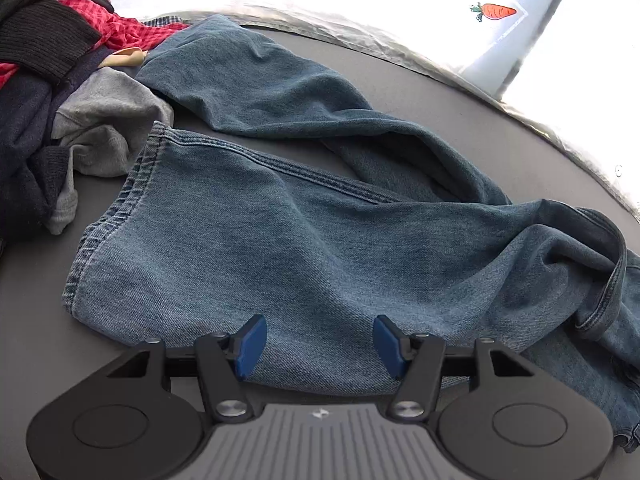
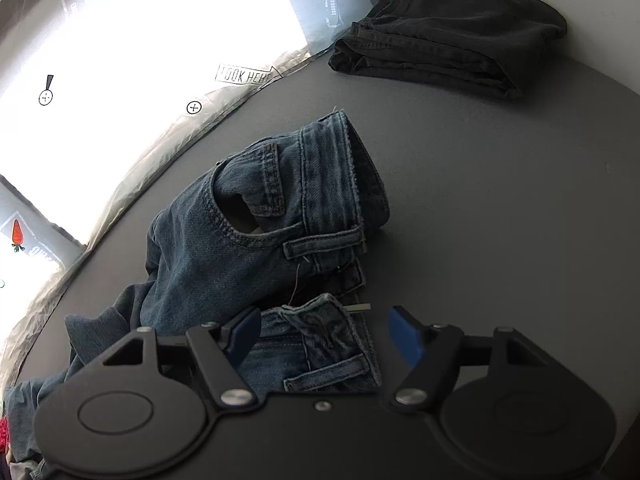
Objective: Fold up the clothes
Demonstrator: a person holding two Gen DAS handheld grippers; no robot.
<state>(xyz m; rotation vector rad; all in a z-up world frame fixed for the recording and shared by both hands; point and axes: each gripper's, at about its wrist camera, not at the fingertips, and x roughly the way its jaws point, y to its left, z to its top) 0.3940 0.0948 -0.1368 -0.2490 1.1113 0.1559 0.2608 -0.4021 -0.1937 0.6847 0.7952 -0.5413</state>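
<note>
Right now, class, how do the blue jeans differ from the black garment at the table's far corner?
The blue jeans lie spread out and rumpled; the black garment is folded into a compact stack. The jeans are faded blue denim; the garment is black. Both rest on the grey table.

I count one pair of blue jeans (image 1: pixel 304 216) mid-frame, one folded black garment (image 2: pixel 448 32) at upper right of the right wrist view, and one heap of unfolded clothes (image 1: pixel 60 92) at upper left; three carrot stickers (image 2: pixel 17 236) show there.
</note>
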